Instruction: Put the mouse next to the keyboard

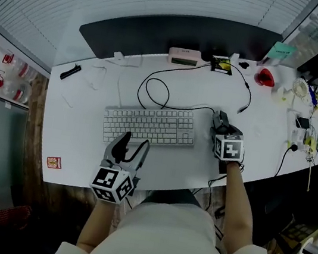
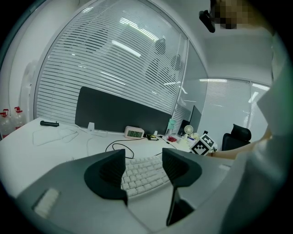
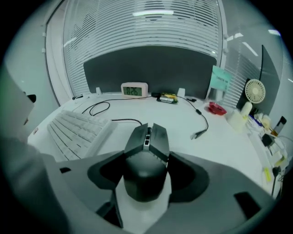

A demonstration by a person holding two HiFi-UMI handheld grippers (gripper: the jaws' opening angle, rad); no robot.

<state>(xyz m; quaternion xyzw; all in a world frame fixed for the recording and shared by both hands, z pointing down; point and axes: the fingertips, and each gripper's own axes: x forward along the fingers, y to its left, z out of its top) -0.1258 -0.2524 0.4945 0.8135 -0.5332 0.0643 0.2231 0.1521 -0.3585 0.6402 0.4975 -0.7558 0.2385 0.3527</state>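
Note:
A dark wired mouse (image 3: 146, 141) sits between the jaws of my right gripper (image 3: 147, 161), which is shut on its sides. From the head view the mouse (image 1: 220, 121) and right gripper (image 1: 221, 128) are just right of the white keyboard (image 1: 149, 125), low over the white table (image 1: 89, 112). I cannot tell whether the mouse touches the table. My left gripper (image 1: 133, 147) hovers at the keyboard's front edge, near the table's front rim. In the left gripper view the left gripper (image 2: 143, 167) stands open with nothing in it, and the keyboard (image 2: 144, 176) shows through the gap.
The mouse's black cable (image 1: 153, 89) loops behind the keyboard. A small clock (image 1: 184, 56) stands before a dark back panel (image 1: 162, 36). A second loose cable (image 1: 246, 93), a red object (image 1: 265, 77), a small fan (image 1: 300, 87) and clutter lie at the right.

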